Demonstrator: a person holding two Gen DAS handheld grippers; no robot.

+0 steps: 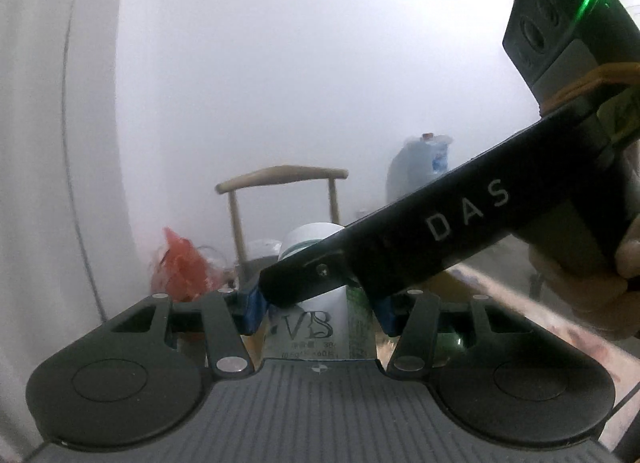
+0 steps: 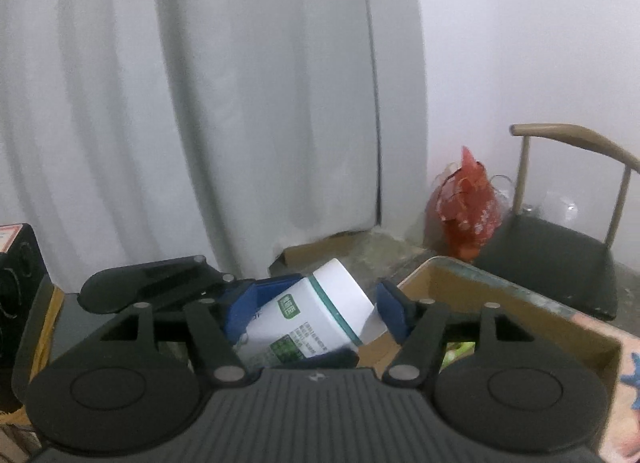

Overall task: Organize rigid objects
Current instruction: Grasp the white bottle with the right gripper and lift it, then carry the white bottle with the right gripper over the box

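A white bottle with a teal band and green label (image 2: 316, 315) is tilted between both grippers above a cardboard box (image 2: 500, 295). In the left wrist view my left gripper (image 1: 320, 309) has its blue pads against the bottle (image 1: 316, 323), which shows "VB" print. The right gripper's black body (image 1: 440, 231) crosses in front, reaching the bottle's top. In the right wrist view my right gripper (image 2: 316, 309) has its pads wide around the bottle's capped end; the left pad is close, the right pad stands apart. The left gripper's fingers (image 2: 168, 275) show behind at left.
A wooden-backed chair with a black seat (image 2: 560, 259) stands right, a red plastic bag (image 2: 468, 207) beside it on the floor. White curtain behind. A black speaker (image 2: 16, 271) is at far left. A large water jug (image 1: 420, 167) stands by the wall.
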